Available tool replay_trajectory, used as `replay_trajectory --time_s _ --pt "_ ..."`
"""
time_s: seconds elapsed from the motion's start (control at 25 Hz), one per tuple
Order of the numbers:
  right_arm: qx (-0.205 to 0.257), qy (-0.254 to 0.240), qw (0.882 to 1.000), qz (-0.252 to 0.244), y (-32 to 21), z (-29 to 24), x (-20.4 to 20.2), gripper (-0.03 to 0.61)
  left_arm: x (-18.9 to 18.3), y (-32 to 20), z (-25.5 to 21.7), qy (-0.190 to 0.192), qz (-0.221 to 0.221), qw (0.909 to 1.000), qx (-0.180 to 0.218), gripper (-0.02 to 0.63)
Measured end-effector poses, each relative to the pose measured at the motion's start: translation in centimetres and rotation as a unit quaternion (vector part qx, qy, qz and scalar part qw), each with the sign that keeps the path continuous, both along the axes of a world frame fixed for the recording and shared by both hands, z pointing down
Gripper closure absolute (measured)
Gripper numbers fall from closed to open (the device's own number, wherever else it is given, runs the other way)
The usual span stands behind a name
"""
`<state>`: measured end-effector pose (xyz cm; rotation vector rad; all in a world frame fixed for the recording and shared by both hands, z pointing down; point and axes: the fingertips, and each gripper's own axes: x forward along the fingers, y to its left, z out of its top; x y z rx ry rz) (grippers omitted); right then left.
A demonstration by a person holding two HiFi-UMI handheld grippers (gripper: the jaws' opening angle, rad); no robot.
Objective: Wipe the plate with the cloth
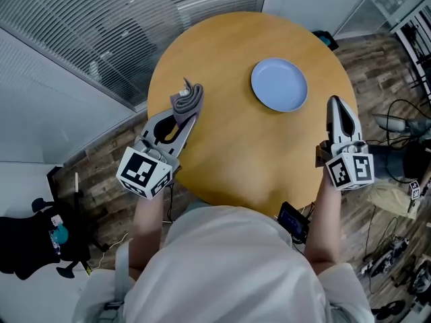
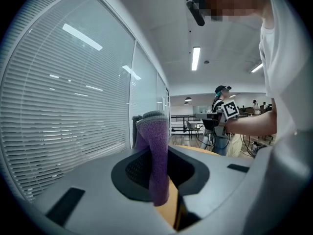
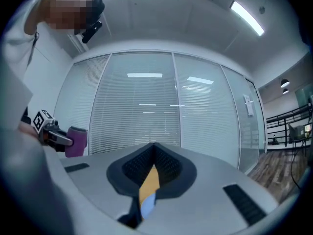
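A pale blue plate point(image 1: 279, 85) lies flat on the far right part of the round wooden table point(image 1: 242, 147). My left gripper point(image 1: 188, 115) hangs over the table's left side, shut on a folded grey-purple cloth point(image 1: 188, 97) that sticks up past the fingertips. In the left gripper view the cloth point(image 2: 153, 151) stands upright between the jaws of the left gripper point(image 2: 157, 176). My right gripper point(image 1: 335, 103) is held at the table's right edge, just right of the plate, shut with nothing in it. A sliver of the plate point(image 3: 146, 207) shows below the jaws of the right gripper point(image 3: 154, 150).
A glass wall with blinds point(image 1: 135, 25) runs behind the table. Cables and gear point(image 1: 397, 133) lie on the wood floor to the right, and a black device point(image 1: 34, 241) sits on the floor at the left. A small black unit point(image 1: 294, 221) hangs at the person's waist.
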<state>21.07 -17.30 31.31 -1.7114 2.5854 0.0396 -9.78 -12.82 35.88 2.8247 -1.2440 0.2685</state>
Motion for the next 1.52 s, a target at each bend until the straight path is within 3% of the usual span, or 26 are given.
replay_trajectory --time_s 0.6,1.52 --pt "0.010 0.008 1.000 -0.010 6.3 -1.6 -2.0 0.558 1.0 1.4 -1.0 0.010 0.016 0.9998 0.006 0.558" --pt "0.009 -0.023 0.999 -0.021 6.5 -2.1 -3.0 0.558 -0.5 1.4 -0.8 0.036 -0.009 0.9993 -0.008 0.558"
